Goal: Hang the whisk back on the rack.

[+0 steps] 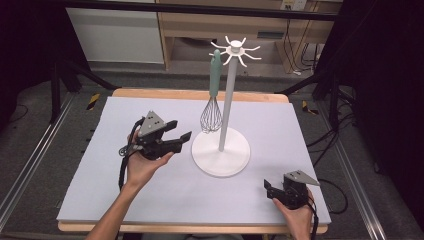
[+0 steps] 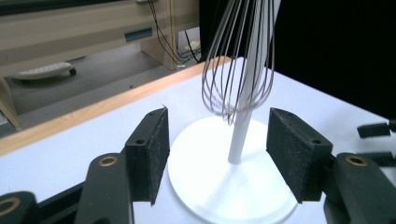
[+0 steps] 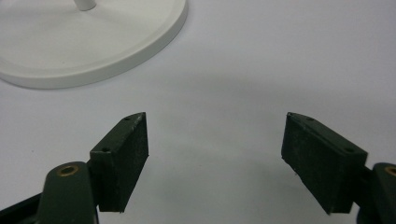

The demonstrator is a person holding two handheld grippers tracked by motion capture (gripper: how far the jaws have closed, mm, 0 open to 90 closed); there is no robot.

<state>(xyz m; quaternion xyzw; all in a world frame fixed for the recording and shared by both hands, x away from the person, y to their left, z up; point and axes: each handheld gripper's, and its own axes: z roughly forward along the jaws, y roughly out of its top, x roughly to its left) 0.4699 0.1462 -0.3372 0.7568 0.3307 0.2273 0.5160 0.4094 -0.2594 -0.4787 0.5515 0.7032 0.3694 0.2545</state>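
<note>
A white hook stand (image 1: pixel 227 100) rises from a round base (image 1: pixel 220 152) at the middle of the table. From one of its top hooks hangs a wire whisk (image 1: pixel 211 117) with a pale green handle. My left gripper (image 1: pixel 181 130) hovers just left of the base, open and empty, pointing at the whisk. In the left gripper view the whisk wires (image 2: pixel 238 70) hang beyond the open gripper (image 2: pixel 217 154), in front of the pole, above the base (image 2: pixel 224 186). My right gripper (image 1: pixel 268 190) rests open and empty near the front right corner. In its own view the right gripper (image 3: pixel 215 158) faces the base rim (image 3: pixel 93 42).
A pale sheet (image 1: pixel 150 200) covers the wooden table (image 1: pixel 200 94). Dark frame legs and cables lie on the floor to both sides. A wooden bench (image 1: pixel 220 25) stands beyond the far edge.
</note>
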